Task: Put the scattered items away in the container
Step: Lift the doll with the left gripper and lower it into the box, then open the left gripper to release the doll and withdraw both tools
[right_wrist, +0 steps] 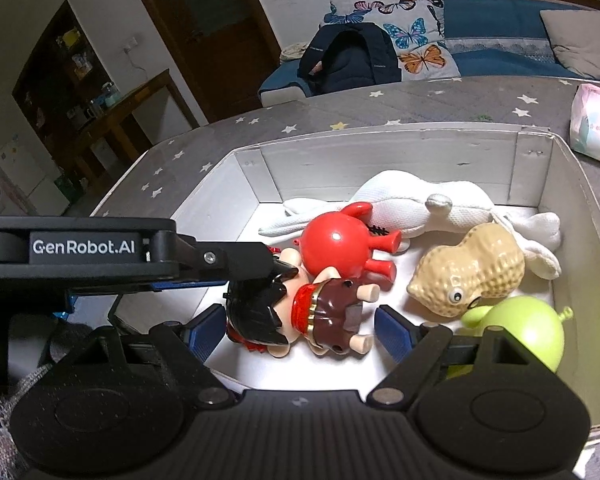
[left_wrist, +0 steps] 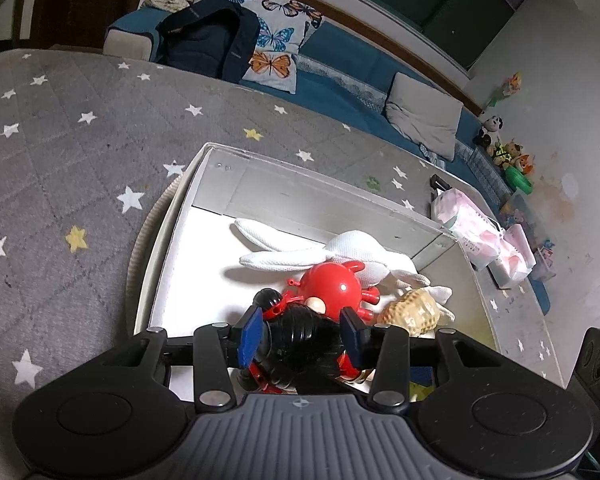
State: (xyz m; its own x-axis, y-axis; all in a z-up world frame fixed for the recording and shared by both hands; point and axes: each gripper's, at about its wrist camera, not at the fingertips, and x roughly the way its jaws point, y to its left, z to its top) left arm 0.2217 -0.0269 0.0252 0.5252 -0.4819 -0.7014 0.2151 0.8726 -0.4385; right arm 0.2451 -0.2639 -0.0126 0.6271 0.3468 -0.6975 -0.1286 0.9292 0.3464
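A white cardboard box (right_wrist: 396,160) stands on a grey star-patterned cover (left_wrist: 60,128). Inside lie a white plush (right_wrist: 404,204), a red ball toy with legs (right_wrist: 340,240), a tan peanut figure (right_wrist: 468,268), a green round toy (right_wrist: 528,332) and a black-haired doll figure (right_wrist: 300,312). My left gripper (left_wrist: 302,336) is over the box with its blue pads around the doll's black head (left_wrist: 300,332); whether they touch it is unclear. My right gripper (right_wrist: 300,330) is open above the doll, and the left gripper's body shows at its left. The box also shows in the left wrist view (left_wrist: 284,188).
A pink-and-white packet (left_wrist: 476,232) lies on the cover beyond the box's right corner. A blue sofa (left_wrist: 340,60) behind holds a dark backpack (left_wrist: 212,40), butterfly cushions (left_wrist: 276,28) and a grey pillow (left_wrist: 424,116). Toys (left_wrist: 508,156) sit by the wall.
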